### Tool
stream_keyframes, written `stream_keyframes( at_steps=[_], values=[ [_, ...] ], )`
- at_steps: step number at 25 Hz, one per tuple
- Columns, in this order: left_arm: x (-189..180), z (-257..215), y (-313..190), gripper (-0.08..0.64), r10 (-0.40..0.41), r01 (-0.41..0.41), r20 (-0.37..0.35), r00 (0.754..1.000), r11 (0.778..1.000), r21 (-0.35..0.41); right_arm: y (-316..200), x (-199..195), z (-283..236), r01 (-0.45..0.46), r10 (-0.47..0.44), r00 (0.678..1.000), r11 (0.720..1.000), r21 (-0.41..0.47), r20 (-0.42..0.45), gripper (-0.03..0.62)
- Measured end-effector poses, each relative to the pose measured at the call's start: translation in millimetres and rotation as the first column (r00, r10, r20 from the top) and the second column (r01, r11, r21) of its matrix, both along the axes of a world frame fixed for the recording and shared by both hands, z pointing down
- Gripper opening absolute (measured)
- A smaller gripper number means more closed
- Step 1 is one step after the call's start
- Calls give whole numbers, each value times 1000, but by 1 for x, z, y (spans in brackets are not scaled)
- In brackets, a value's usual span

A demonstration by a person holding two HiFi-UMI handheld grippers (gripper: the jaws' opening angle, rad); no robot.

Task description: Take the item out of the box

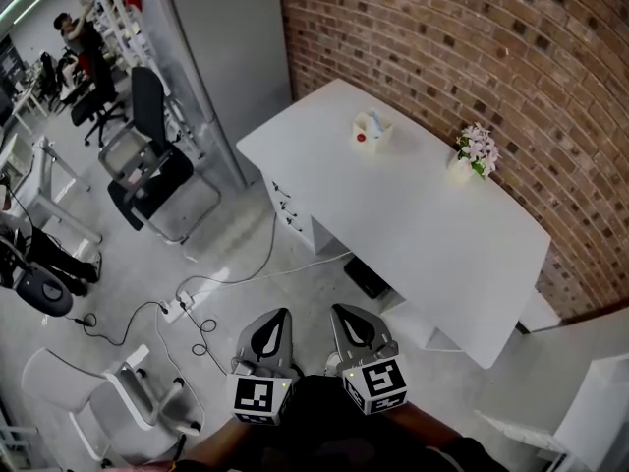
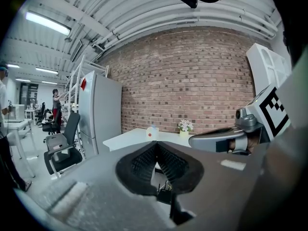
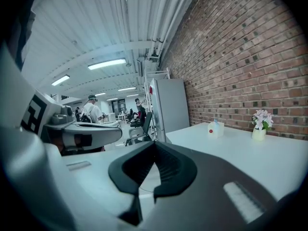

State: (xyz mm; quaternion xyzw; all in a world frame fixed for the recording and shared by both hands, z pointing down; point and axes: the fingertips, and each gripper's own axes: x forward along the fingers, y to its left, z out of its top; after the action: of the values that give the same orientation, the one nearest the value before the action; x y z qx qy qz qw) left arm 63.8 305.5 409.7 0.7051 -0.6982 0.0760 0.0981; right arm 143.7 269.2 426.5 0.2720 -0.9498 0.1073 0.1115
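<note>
Left hand-held gripper (image 2: 156, 145), jaws together; white chair (image 1: 71, 386) only in head view

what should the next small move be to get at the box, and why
Probably carry the left gripper and right gripper forward toward the box on the white table: both are shut, empty and over the floor, well short of the table's near edge.

A white table (image 1: 423, 234) stood along the brick wall (image 1: 442, 37). On it sat a small pale box (image 1: 371, 129) (red mark on one side) and, well apart from it, a flower pot (image 1: 476, 152) nearer the wall. The grey floor (image 1: 246, 244) beneath carried a power strip (image 1: 175, 309) and trailing cables (image 1: 246, 278).
</note>
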Motion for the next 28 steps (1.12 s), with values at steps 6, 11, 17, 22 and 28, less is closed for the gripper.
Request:
stream_keyframes(
  at_steps=[6, 11, 17, 22, 28],
  values=[
    [-2, 7, -14, 5, 16, -16, -11, 1000, 1000, -9, -13, -2, 7, -21, 21, 1000, 1000, -10, -8, 2],
    [-12, 14, -39, 5, 69, -69, -2, 998, 998, -9, -33, -13, 15, -55, 54, 998, 998, -13, -32, 2],
    [-40, 14, -86, 5, 116, -116, -19, 993, 993, 3, -74, -41, 19, -103, 102, 993, 995, -11, -53, 2],
    [-71, 12, -124, 5, 147, -147, -35, 989, 989, 9, -105, -72, 20, -127, 126, 990, 992, -18, -66, 2],
    [-100, 15, -158, 5, 195, -194, -49, 980, 981, 17, -134, -99, 21, -179, 176, 981, 984, -20, -86, 2]
  ],
)
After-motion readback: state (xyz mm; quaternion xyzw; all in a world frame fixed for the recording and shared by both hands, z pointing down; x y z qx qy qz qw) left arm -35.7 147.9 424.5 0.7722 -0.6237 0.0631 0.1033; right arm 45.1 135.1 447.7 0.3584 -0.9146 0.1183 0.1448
